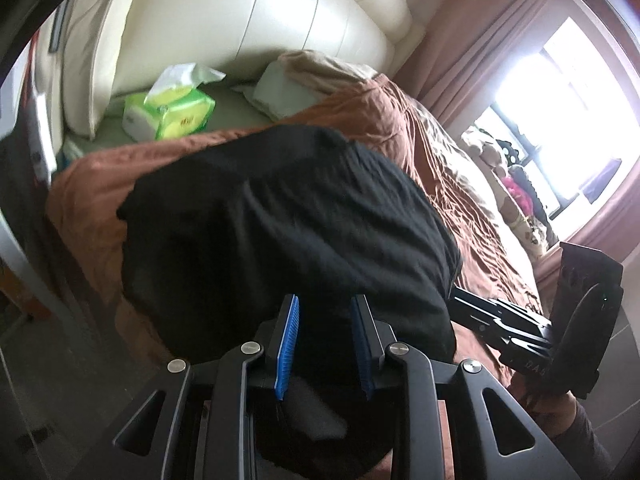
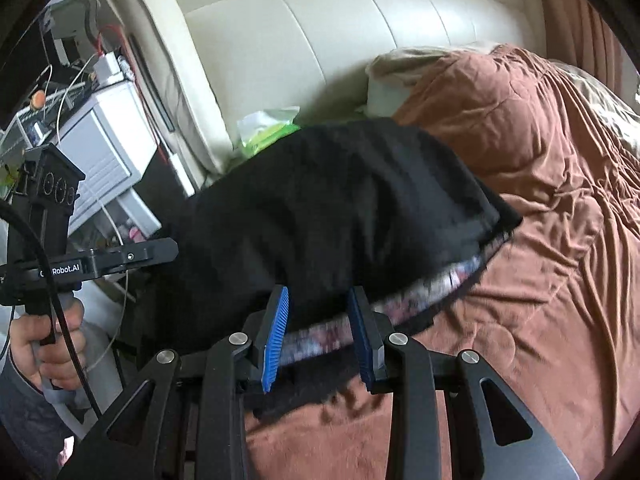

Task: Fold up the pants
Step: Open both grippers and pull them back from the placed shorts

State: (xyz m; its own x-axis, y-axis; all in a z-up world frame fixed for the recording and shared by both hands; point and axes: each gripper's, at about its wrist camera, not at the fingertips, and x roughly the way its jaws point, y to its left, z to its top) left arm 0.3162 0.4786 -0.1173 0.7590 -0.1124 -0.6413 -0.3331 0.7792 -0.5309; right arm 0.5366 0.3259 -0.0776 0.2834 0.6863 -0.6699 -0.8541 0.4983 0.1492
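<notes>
The black pants (image 1: 288,216) lie bunched on the brown quilt (image 1: 100,188) of a bed. In the right wrist view the pants (image 2: 340,200) show a patterned waistband (image 2: 432,284) along their near edge. My left gripper (image 1: 325,304) has its blue-padded jaws apart over the near edge of the pants, with black cloth between them. My right gripper (image 2: 318,300) also has its jaws apart, with the waistband running between them. The right gripper's body shows at the right of the left wrist view (image 1: 560,320).
A cream padded headboard (image 1: 260,12) stands at the far end of the bed. A green tissue pack (image 1: 172,108) and pillows (image 1: 288,84) lie near it. A white bedside unit (image 2: 100,152) with cables is on the left. A curtained window (image 1: 560,112) is on the right.
</notes>
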